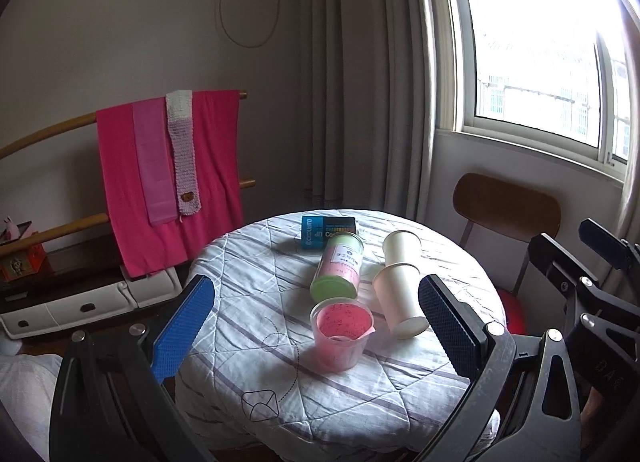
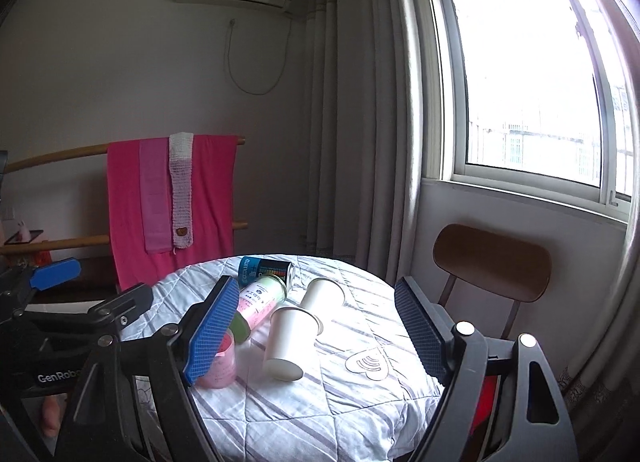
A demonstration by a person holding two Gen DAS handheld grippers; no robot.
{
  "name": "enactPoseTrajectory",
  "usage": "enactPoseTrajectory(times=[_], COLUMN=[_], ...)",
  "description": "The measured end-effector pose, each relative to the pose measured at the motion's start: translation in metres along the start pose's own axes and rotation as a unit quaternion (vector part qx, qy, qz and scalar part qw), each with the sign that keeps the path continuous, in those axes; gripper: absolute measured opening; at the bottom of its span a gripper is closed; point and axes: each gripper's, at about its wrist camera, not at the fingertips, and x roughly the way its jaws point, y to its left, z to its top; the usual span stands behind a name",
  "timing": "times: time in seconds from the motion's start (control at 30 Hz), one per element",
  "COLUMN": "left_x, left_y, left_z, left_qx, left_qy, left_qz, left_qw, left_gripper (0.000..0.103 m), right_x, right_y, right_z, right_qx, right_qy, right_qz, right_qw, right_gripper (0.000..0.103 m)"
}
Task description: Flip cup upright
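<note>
**Two claws spread above a round desk, paper cup on its side**

While both claws hang above the near edge of the round desk [image 1: 360, 414], neither holds anything. The left claw [image 1: 316, 326] has its blue pads spread wide, framing the things on the striped cloth from above, touching none of them. The right claw [image 2: 316, 334] is spread just as wide, its left pad hiding part of a pink plastic cup [image 2: 220, 366].

Nearest on the cloth, that pink plastic cup [image 1: 341, 336] stands upright with its mouth open to the top. Just right of it, a white paper cup [image 1: 398, 302] lies tipped on its side, base toward the camera and rim pointing away. Its rim sits against a second paper cup [image 1: 402, 248] behind it, which stands mouth up. Left of the paper cups, a green-capped pink canister [image 1: 338, 270] lies on its side, close behind the pink cup. Farther back, at the desk's far edge, rests a blue and black can [image 1: 328, 232].

Beyond the desk, a brown chair [image 1: 506, 205] stands under the window, and pink towels [image 1: 168, 173] hang over a wooden rail.
</note>
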Motion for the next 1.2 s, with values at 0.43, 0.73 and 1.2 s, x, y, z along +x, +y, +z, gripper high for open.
enactPoseTrajectory(times=[0.43,0.73,1.2], left_x=[0.009,0.027,0.032], left_y=[-0.026,-0.045,-0.052], left_z=[0.008,0.016,0.021], left_qx=[0.018,0.031,0.035], left_qy=[0.039,0.057,0.052], left_qz=[0.005,0.017,0.036], left_qw=[0.999,0.9978,0.9973], left_gripper=[0.103,0.103,0.103], right_x=[-0.004,0.012,0.024], right_y=[-0.017,-0.039,-0.05], right_z=[0.005,0.008,0.009], right_qx=[-0.002,0.009,0.017], right_qy=[0.004,0.015,0.018], right_qz=[-0.009,-0.009,0.013], right_qw=[1.0,1.0,1.0], right_gripper=[0.082,0.083,0.083])
